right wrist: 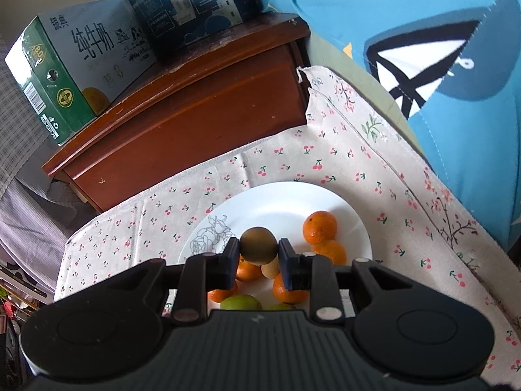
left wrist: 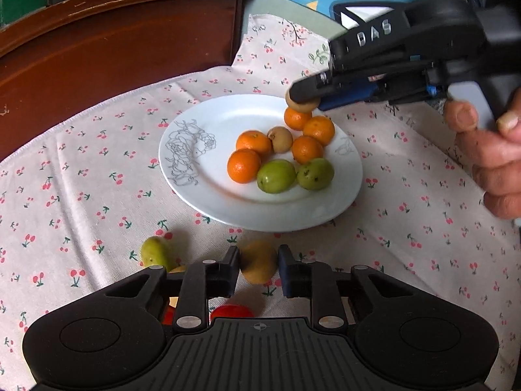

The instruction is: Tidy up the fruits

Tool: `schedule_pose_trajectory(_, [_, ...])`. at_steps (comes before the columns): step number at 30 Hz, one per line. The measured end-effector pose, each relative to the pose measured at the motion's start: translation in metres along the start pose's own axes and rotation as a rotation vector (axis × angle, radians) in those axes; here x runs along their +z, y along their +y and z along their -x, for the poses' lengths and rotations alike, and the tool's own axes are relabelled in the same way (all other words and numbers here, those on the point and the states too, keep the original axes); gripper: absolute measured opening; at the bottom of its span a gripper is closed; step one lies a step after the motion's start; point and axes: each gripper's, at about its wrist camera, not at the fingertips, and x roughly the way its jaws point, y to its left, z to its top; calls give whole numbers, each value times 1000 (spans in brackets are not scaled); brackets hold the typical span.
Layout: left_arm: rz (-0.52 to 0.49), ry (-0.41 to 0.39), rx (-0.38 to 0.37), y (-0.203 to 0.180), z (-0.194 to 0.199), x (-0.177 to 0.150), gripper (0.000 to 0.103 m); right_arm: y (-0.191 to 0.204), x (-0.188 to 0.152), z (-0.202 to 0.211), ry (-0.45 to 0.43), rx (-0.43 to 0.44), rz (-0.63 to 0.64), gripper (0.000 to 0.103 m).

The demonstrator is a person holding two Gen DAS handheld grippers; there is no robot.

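Right wrist view: a brown fruit [right wrist: 259, 245] is clamped in the right gripper [right wrist: 259, 254] over the plate [right wrist: 355, 215].
A similar tan fruit [left wrist: 259, 262] is pinched on the near cloth by the left gripper [left wrist: 259, 268]; small, round, likely bruisable, best gripped across the middle.

Cherry-print cloth [left wrist: 81, 176], white plate [left wrist: 228, 208]

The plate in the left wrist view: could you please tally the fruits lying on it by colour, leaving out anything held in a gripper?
Orange fruits: 5
Green fruits: 2
Brown fruits: 1
Total on the plate: 8
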Motion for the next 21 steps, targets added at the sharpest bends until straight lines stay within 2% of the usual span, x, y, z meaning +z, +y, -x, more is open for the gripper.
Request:
schedule_pose_trajectory(6, [74, -73, -12, 12, 14, 18, 22, -6, 1, -7, 8, 4, -33, 26])
schedule_pose_trajectory(10, [112, -130, 30, 20, 13, 31, 22, -6, 1, -12, 12, 10, -42, 26])
schedule_pose_trajectory(19, [167, -145, 57, 29, -7, 37, 23, -12, -1, -26, 22, -14, -88, 27])
schedule_pose_trajectory(21, [175, -161, 63, 29, -6, 38, 25, -14, -1, -26, 19, -16, -102, 29])
